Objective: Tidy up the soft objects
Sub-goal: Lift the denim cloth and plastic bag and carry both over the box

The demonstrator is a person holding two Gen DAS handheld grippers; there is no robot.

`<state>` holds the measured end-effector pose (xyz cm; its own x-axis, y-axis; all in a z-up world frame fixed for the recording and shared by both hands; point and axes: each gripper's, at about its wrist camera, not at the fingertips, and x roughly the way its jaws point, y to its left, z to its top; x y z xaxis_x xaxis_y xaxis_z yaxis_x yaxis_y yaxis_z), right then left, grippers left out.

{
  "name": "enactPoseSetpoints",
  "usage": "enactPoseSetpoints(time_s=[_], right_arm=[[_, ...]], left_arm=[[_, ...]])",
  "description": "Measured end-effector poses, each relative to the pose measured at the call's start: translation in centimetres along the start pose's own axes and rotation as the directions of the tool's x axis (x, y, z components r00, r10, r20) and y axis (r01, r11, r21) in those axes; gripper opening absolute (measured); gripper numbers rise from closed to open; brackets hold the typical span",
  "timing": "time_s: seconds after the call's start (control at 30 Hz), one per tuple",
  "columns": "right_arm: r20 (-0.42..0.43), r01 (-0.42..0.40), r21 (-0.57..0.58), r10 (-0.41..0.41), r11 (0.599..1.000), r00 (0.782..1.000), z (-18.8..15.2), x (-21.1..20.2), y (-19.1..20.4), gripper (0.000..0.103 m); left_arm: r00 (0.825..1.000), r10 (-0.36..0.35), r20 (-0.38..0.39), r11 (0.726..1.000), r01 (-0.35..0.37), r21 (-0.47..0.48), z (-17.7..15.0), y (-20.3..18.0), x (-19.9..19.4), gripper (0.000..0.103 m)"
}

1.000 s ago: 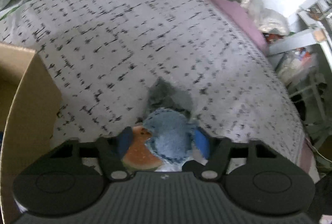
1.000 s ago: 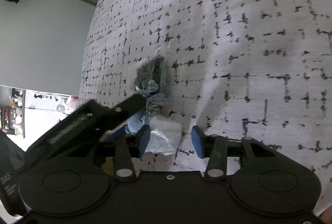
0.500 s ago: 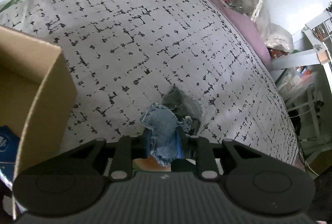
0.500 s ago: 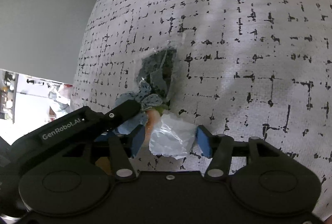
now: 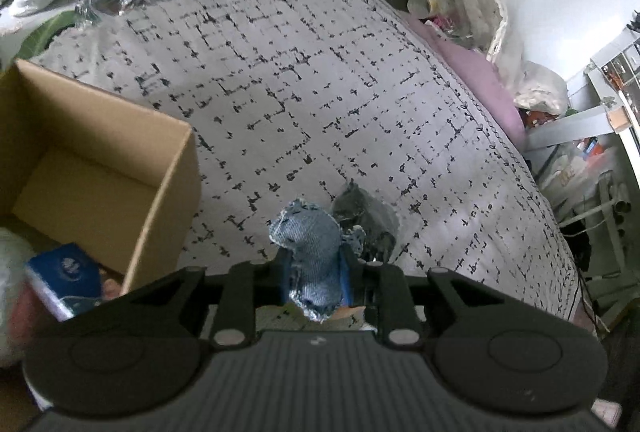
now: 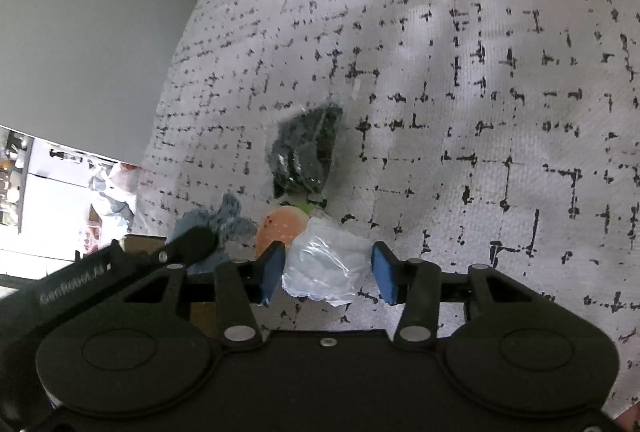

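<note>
A frayed denim piece [image 5: 314, 252] is clamped between the closed blue pads of the left gripper [image 5: 314, 278], above a grey bedspread [image 5: 280, 104] patterned with black dashes; its lower end is hidden behind the gripper body, and only a sliver of something orange is seen beneath it. A dark bundle [image 5: 366, 222] is seen just beyond the denim, wrapped in what looks like clear film, its contents hard to make out. An open cardboard box [image 5: 132, 168] is cut off at the left edge; a blue packet [image 5: 66, 282] inside it bears a pale emblem that cannot be read. In the right wrist view, the right gripper [image 6: 326, 270] is held open around a crumpled clear bag [image 6: 326, 266], its pads [image 6: 384, 272] not pressed on it. An orange toy [image 6: 280, 228] is partly hidden behind that bag. On the left gripper's arm, blurred white lettering resembling "GenRobot.AI" is shown.
</note>
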<state>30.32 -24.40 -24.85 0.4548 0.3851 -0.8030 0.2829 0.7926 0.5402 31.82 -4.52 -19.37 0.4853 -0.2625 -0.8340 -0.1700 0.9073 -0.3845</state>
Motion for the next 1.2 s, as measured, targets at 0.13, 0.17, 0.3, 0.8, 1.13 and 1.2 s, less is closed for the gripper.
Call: enactPoseSetpoints(time_s=[0.13, 0.17, 0.3, 0.8, 1.13, 1.2], right_arm=[[0.031, -0.03, -0.033, 0.031, 0.999, 0.999, -0.3, -1.1, 0.6, 0.047], [0.04, -0.037, -0.043, 0.038, 0.998, 0.998, -0.4, -1.4, 0.8, 0.047], [0.072, -0.071, -0.076, 0.076, 0.995, 0.994, -0.7, -2.5, 1.5, 0.046], [0.17, -0.14, -0.235, 0.182, 0.962, 0.968, -1.8, -5.2, 4.0, 0.046], [0.222, -0.108, -0.332, 0.189, 0.937, 0.957, -3.0, -6.0, 6.1, 0.046], [0.236, -0.107, -0.347, 0.197, 0.932, 0.952, -3.2, -6.2, 6.3, 0.046]], left_arm=[[0.999, 0.014, 0.03, 1.0, -0.015, 0.016, 0.0, -0.2, -1.9, 0.022], [0.999, 0.014, 0.04, 1.0, -0.015, 0.019, 0.0, -0.2, -2.5, 0.023], [0.998, 0.021, 0.062, 0.999, -0.023, 0.036, -0.4, -0.5, -4.0, 0.023], [0.987, 0.093, 0.131, 0.995, -0.096, 0.016, -1.0, 1.2, -8.7, 0.023], [0.979, 0.118, 0.163, 0.993, -0.12, 0.003, -0.7, 2.6, -10.9, 0.023], [0.978, 0.118, 0.169, 0.993, -0.119, -0.004, -0.5, 3.0, -11.3, 0.023]])
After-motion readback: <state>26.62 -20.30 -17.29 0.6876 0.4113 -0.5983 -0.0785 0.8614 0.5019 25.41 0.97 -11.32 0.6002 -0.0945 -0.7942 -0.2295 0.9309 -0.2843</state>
